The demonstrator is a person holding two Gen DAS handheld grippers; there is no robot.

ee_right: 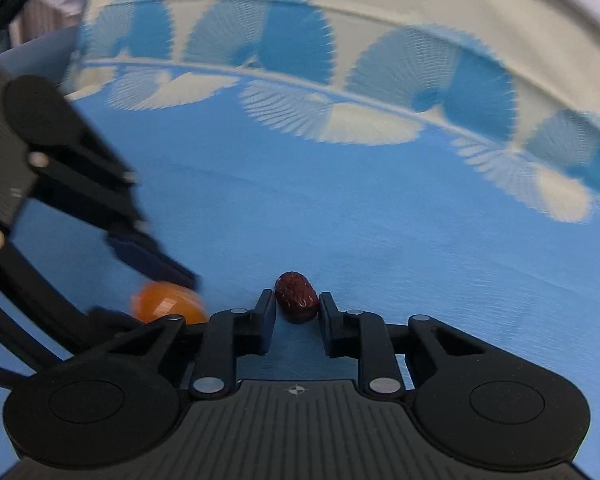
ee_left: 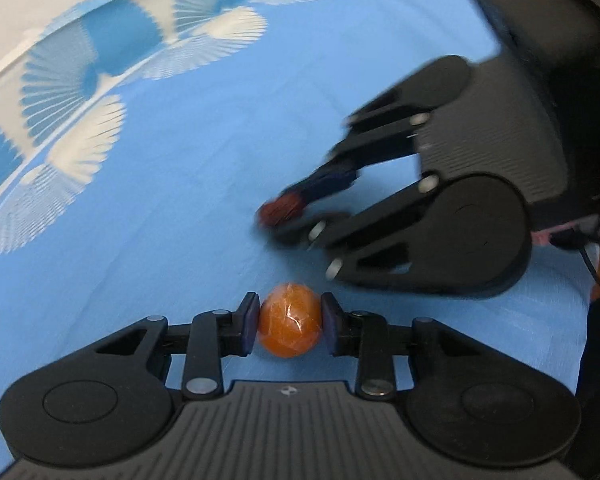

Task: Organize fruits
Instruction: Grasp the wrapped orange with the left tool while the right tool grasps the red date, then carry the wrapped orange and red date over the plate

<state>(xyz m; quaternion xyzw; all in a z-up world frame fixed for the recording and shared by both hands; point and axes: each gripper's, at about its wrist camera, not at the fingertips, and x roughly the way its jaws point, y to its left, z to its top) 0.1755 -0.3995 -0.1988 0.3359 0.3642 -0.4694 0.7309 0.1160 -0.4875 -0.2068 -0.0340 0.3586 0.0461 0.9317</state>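
Note:
My left gripper (ee_left: 289, 322) is shut on a small orange fruit (ee_left: 290, 320) wrapped in clear film, held over the blue cloth. It also shows blurred in the right wrist view (ee_right: 166, 308), between the left gripper's fingers. My right gripper (ee_right: 297, 304) is shut on a dark red wrinkled date (ee_right: 296, 296). In the left wrist view the right gripper (ee_left: 292, 218) reaches in from the right, blurred, with the date (ee_left: 278, 210) at its tips. The two grippers are close side by side.
A blue tablecloth (ee_right: 380, 220) with a white and blue fan-pattern border (ee_right: 280, 80) covers the surface. Beyond the border the cloth is white (ee_left: 60, 0). The person's dark sleeve (ee_left: 596, 320) shows at the right edge.

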